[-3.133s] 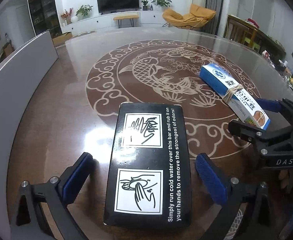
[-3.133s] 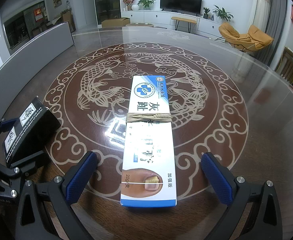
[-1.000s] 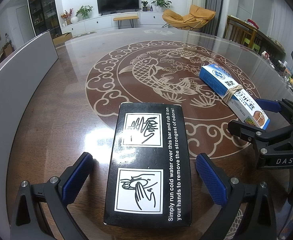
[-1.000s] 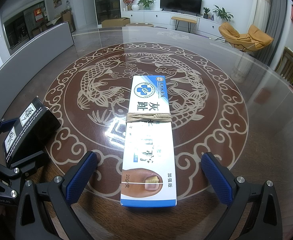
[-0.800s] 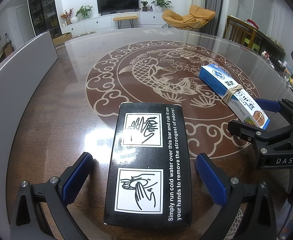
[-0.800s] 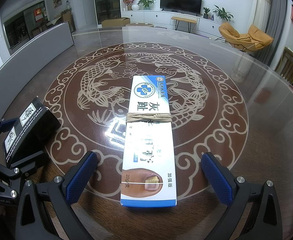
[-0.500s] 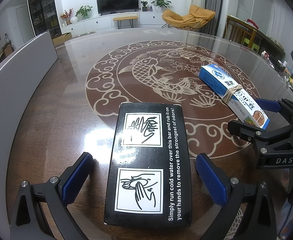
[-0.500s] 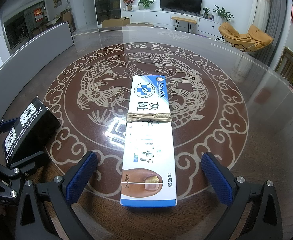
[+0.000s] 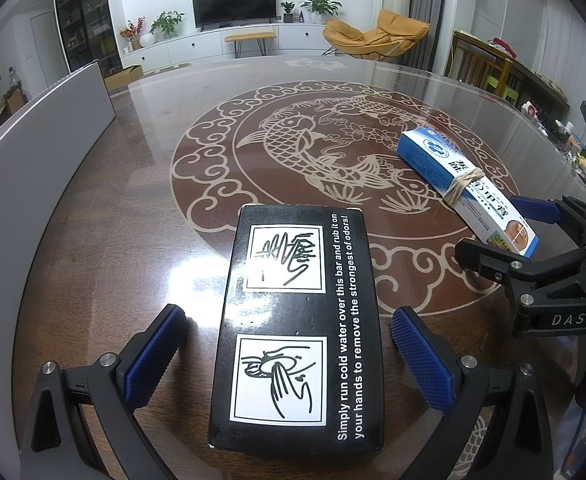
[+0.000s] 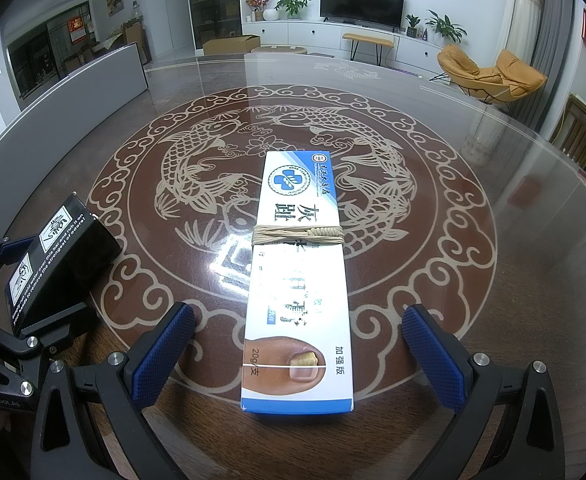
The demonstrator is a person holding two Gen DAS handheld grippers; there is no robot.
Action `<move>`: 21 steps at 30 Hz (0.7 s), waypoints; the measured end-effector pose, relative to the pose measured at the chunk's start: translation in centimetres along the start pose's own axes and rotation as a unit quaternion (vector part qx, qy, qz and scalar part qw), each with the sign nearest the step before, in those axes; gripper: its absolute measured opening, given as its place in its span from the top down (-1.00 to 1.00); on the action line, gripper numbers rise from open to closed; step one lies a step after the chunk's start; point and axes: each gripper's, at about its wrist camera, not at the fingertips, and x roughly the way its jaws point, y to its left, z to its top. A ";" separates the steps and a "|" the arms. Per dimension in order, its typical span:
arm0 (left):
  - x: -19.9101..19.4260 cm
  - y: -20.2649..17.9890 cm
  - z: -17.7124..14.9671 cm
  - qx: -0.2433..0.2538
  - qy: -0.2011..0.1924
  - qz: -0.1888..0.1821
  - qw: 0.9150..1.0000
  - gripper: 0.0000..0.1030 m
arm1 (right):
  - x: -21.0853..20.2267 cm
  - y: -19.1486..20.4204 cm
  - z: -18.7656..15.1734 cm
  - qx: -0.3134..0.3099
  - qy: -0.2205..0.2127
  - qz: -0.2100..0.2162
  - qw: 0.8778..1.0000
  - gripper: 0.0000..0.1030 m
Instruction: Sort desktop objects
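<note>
Lying flat on the brown table (image 9: 93, 208), between both blue pads of the left gripper (image 9: 289, 344), was the black box (image 9: 299, 328). Stretched from the middle of that view down toward 6 o'clock. Spread wide apart, those jaws, with a gap on each side of the box, so touching nothing and holding nothing. Could not see the near end of the box well, low between the black arms.

Lying flat too, in the right wrist view, was the blue and white box (image 10: 299, 280), long and thin, with a rubber band (image 10: 297, 234) tied round its middle. Ran from the middle down toward 6 o'clock, between the pads of the right gripper (image 10: 299, 344). Spread wide as well, with table showing on both sides, gripping nothing.

Seen from the left view, the blue and white box sat out at 3 o'clock, with the right gripper's black frame just below it. Seen from the right view, the black box sat at 9 o'clock, partly covered by the left gripper's frame. Cut off at the picture's edge, both frames.
</note>
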 end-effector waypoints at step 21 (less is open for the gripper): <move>0.1 0.1 0.0 0.001 0.000 -0.002 1.000 -1.00 | 0.0 0.0 0.0 0.000 0.000 0.000 1.000 -1.00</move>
